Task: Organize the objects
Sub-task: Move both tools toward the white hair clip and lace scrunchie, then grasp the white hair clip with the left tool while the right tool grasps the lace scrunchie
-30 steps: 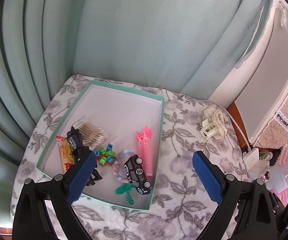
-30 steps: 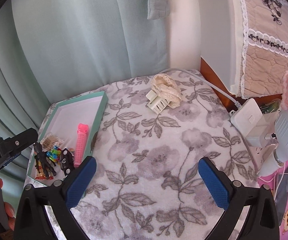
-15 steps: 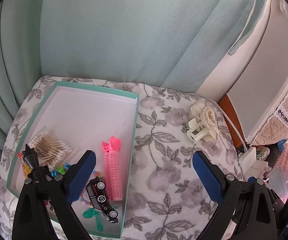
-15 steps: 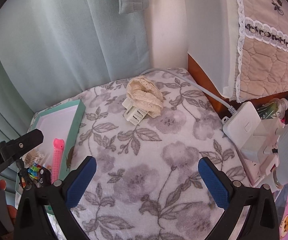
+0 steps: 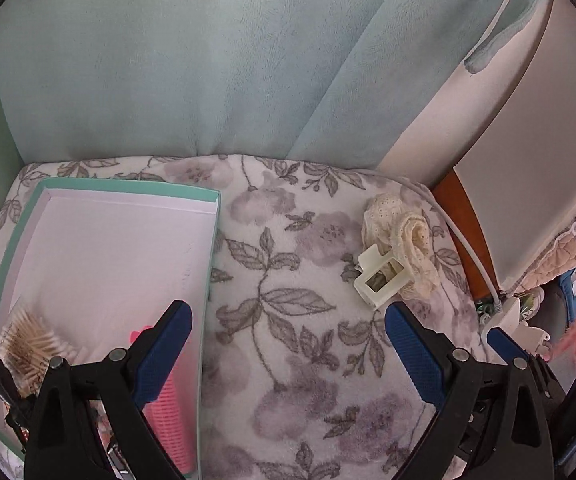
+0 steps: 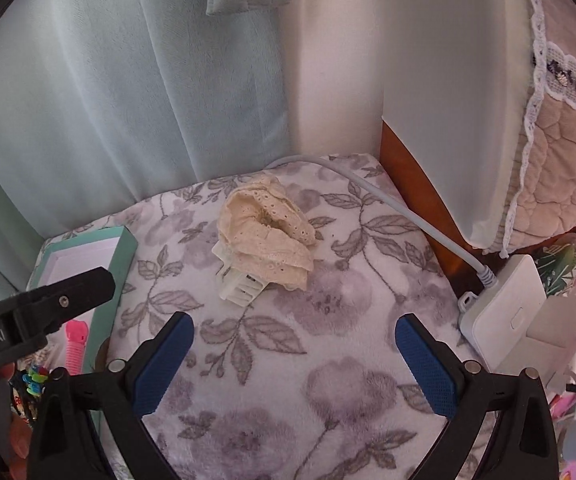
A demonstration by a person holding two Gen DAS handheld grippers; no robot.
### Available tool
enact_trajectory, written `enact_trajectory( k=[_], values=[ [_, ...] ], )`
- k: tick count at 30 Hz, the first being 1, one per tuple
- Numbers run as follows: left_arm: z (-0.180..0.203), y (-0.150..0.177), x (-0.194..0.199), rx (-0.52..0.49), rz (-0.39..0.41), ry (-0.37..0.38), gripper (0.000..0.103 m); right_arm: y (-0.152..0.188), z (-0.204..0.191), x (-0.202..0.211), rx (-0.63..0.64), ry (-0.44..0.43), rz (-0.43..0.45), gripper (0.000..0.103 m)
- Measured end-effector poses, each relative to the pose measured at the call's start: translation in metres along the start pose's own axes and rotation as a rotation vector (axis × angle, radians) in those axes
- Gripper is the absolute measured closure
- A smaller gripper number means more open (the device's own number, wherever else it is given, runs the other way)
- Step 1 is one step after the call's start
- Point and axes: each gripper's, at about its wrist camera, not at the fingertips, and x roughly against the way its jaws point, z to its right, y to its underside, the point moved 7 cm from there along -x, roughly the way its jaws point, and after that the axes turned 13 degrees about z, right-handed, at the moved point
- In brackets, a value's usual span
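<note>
One cream lace-trimmed hair claw (image 6: 262, 254) on floral cloth (image 6: 288, 360); both grippers (image 5: 288, 338) (image 6: 294, 346) spread, empty.

Both grippers shifted right and nearer the hair clip (image 5: 382, 282); box (image 5: 206, 240) slid toward left edge of views.

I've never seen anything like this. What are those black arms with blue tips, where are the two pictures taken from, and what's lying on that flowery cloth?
Each is a hand-held gripper, one in each of a person's hands, with a camera looking along its two blue-padded fingers. One picture comes from the left hand-held gripper, the other from the right hand-held gripper. Both are open and hold nothing. On the floral cloth lies a cream hair clip with a lace bow. To the left sits a teal tray holding a pink hair roller and other small things.
</note>
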Motion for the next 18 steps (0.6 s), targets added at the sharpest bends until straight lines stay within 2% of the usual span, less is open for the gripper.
enact_trajectory(
  k=[10,13,16,18],
  values=[
    [-0.007,0.003,-0.032,0.015,-0.048,-0.022,0.006,-0.012,-0.006,-0.039,0.062,-0.013,-0.019,0.019],
    [-0.005,0.003,-0.037,0.014,-0.052,-0.017,0.006,-0.017,-0.004,-0.043,0.06,-0.011,-0.007,0.029],
    [-0.001,0.003,-0.043,0.008,-0.058,-0.003,0.006,-0.019,0.004,-0.047,0.044,-0.008,-0.006,0.046],
    [0.004,0.003,-0.048,0.001,-0.062,0.005,0.006,-0.017,0.009,-0.049,0.026,-0.016,-0.01,0.063]
  ],
)
